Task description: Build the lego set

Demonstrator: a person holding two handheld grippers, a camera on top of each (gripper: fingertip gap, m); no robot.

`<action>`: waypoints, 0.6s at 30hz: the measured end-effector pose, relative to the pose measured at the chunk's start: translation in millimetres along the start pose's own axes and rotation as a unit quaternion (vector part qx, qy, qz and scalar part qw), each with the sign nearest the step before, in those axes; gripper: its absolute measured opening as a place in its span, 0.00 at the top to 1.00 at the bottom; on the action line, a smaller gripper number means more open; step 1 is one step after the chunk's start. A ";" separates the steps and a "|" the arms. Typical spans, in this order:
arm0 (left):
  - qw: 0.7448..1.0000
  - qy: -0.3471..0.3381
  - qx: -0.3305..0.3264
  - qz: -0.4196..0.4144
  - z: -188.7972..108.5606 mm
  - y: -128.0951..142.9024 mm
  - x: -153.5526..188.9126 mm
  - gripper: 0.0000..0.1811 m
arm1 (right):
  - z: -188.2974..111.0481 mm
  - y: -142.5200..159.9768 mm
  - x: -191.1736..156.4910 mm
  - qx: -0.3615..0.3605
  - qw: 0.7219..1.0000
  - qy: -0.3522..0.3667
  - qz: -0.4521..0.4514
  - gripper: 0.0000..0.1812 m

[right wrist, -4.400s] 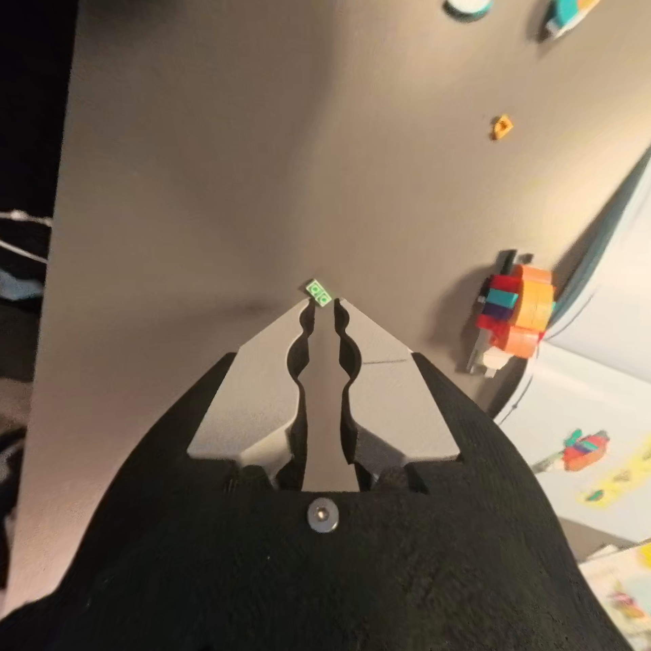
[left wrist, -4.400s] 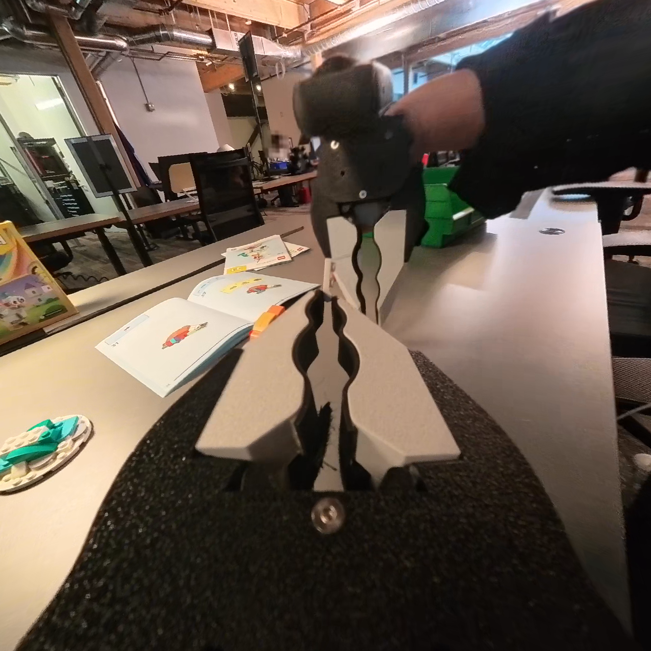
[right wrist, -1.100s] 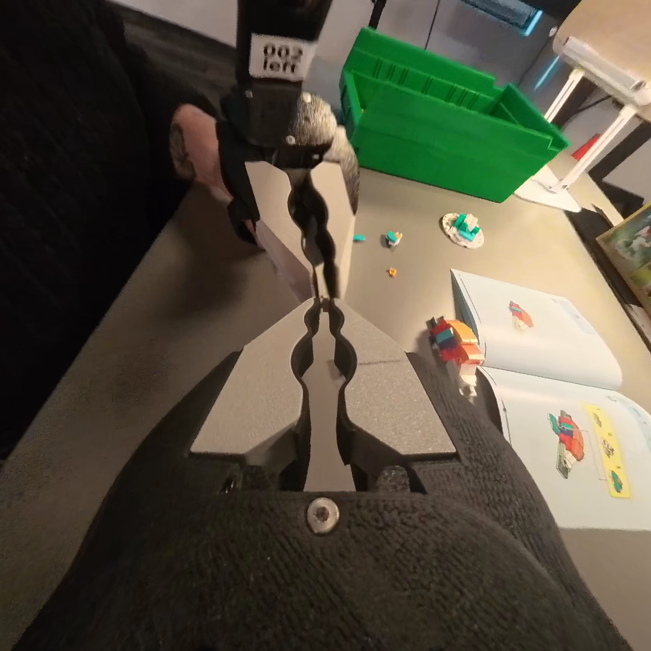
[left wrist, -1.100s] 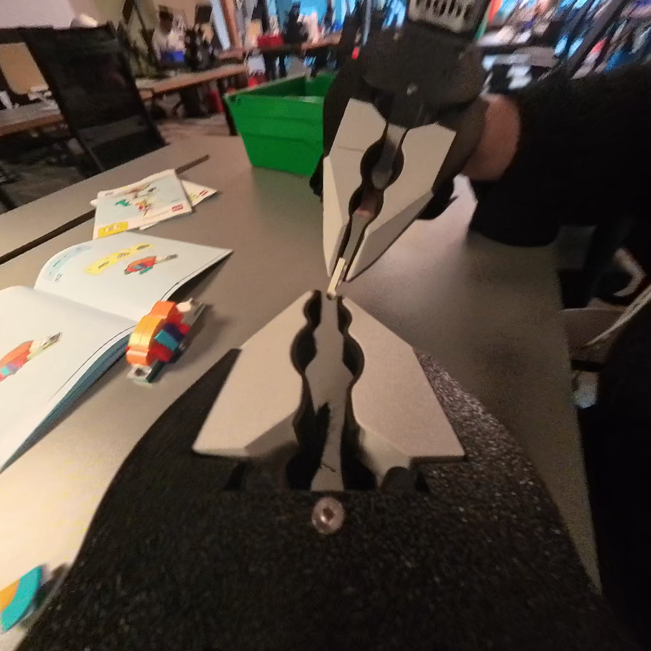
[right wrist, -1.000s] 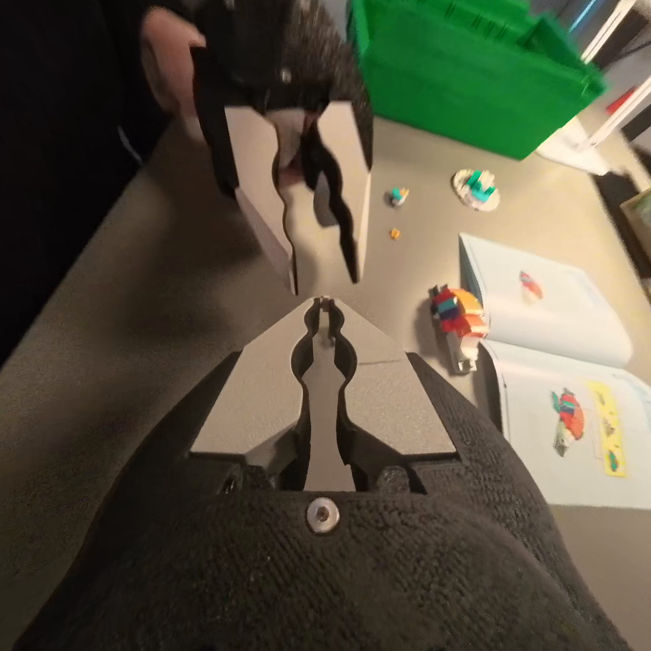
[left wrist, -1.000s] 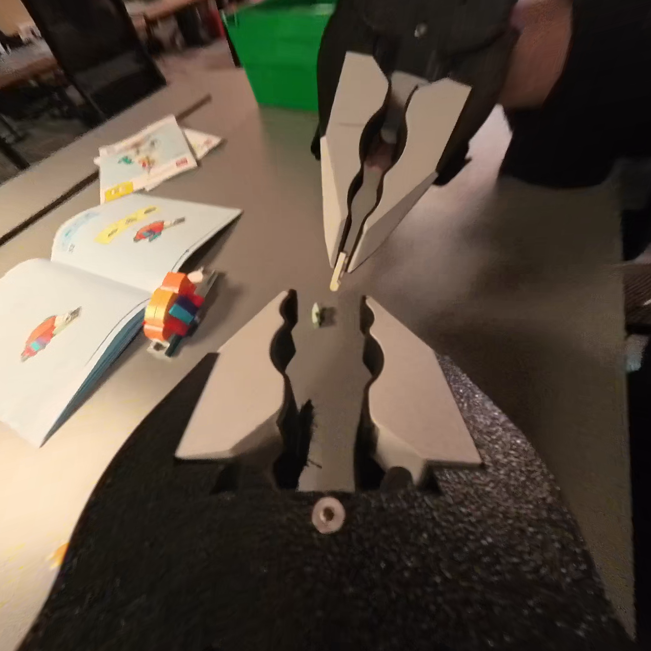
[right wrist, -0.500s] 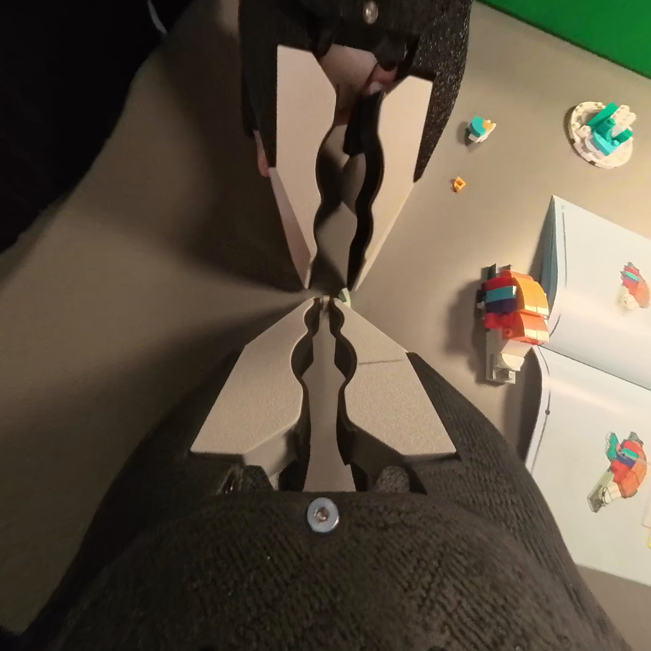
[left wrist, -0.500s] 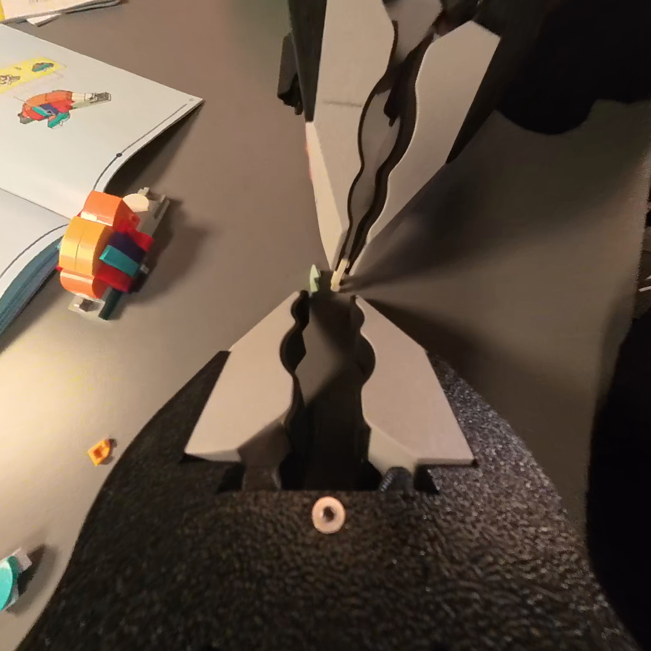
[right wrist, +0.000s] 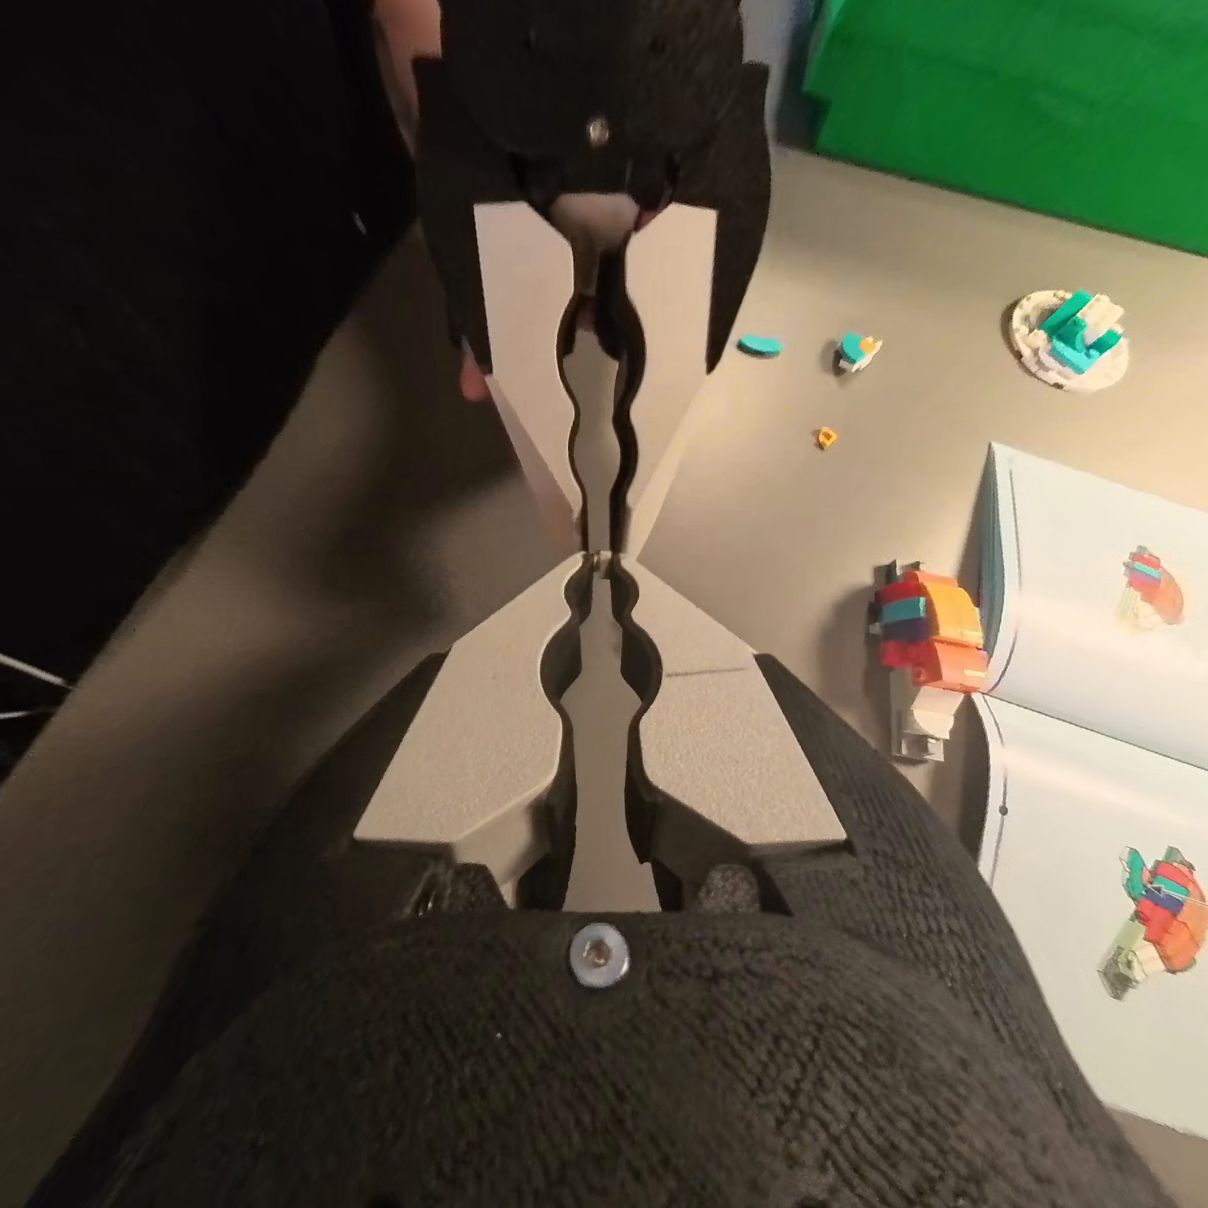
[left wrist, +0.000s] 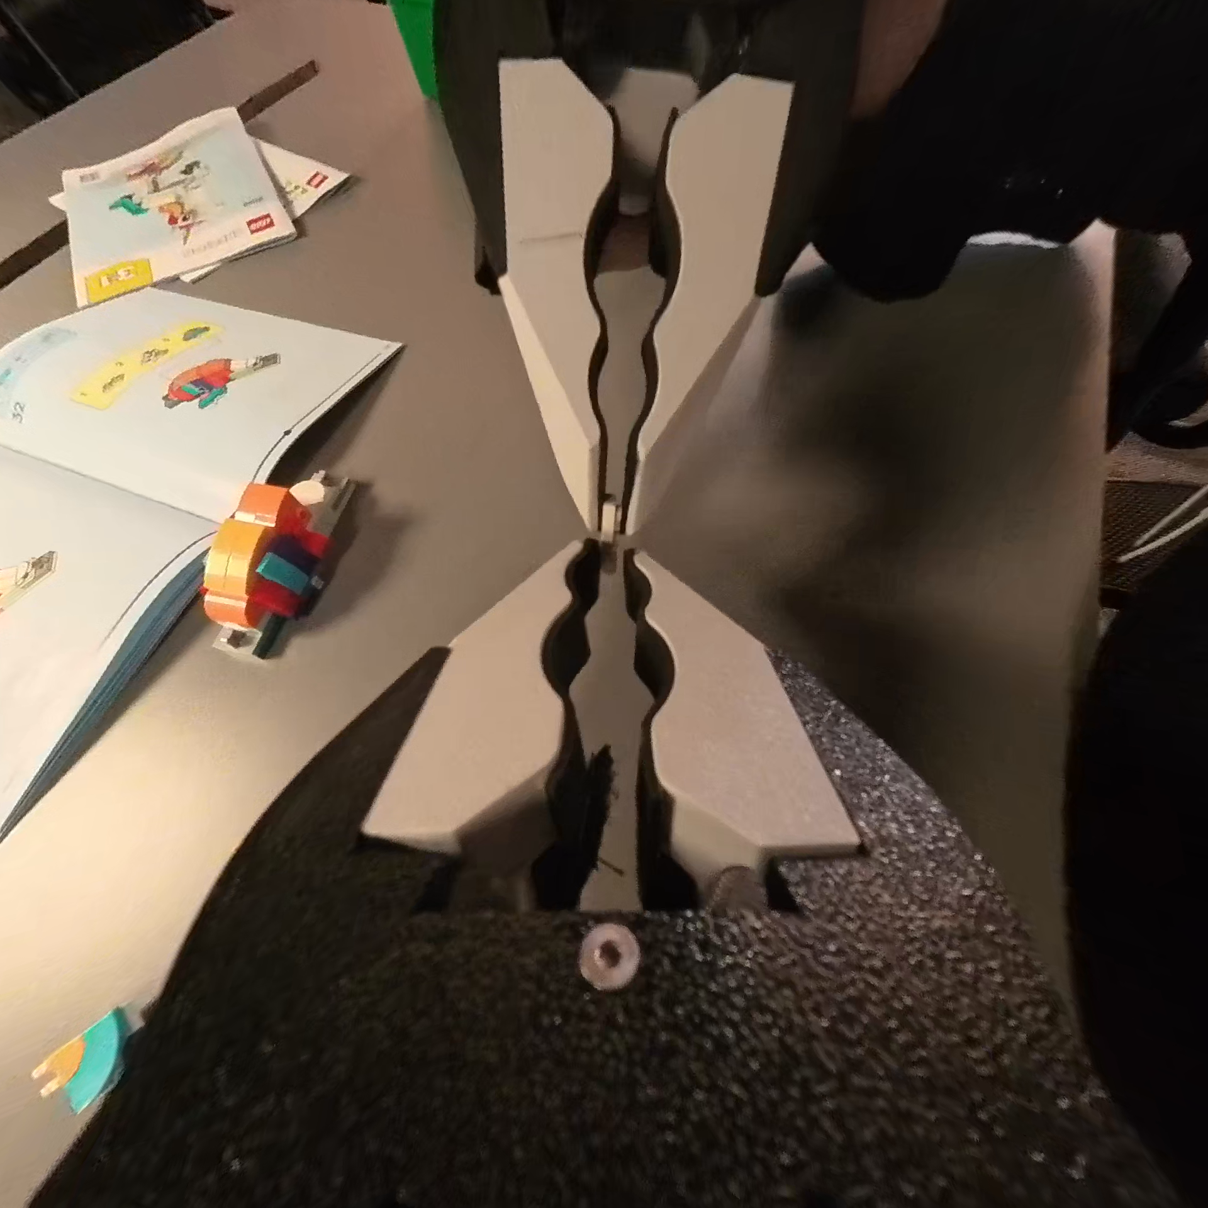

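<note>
My right gripper (right wrist: 601,570) is shut on a small pale lego piece (right wrist: 602,561) and holds it just above the grey table (right wrist: 327,654). My left gripper (left wrist: 606,554) meets it tip to tip from the opposite side. Its jaws are only narrowly apart and flank the end of the small piece (left wrist: 611,528). I cannot tell whether they grip it. The right gripper (left wrist: 611,516) also shows in the left wrist view, and the left gripper (right wrist: 599,539) in the right wrist view. The part-built orange, red and teal model (left wrist: 268,569) (right wrist: 928,627) lies on the table beside the open instruction booklet (left wrist: 98,523) (right wrist: 1098,654).
A green bin (right wrist: 1013,98) stands at the back. A round white plate with teal bricks (right wrist: 1072,340), a teal piece (right wrist: 759,345), a small teal and orange assembly (right wrist: 856,352) and a tiny orange piece (right wrist: 827,436) lie on the table. Closed booklets (left wrist: 183,202) lie farther off. Both grippers' tips are close together, under 4 cm apart.
A second ago my left gripper opened and a small green piece dropped to the table. Both grippers then came down close to the table, and the left jaws have narrowed around the right gripper's piece.
</note>
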State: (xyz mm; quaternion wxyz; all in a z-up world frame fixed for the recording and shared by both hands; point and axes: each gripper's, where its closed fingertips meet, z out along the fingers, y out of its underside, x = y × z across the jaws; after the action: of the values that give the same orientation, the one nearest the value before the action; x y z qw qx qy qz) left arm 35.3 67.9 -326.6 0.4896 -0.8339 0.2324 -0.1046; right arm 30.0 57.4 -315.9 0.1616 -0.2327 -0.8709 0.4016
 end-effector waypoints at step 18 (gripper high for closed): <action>0.990 0.010 0.124 -0.069 -13.2 -23.1 -5.9 0.99 | -18.8 -29.9 10.2 0.126 0.992 -0.017 0.021 0.98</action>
State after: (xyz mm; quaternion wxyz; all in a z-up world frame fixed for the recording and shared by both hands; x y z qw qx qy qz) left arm 31.5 70.3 -299.7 0.5784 -0.7797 0.1643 -0.1747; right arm 22.1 57.6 -280.0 0.1657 -0.2221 -0.8109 0.5154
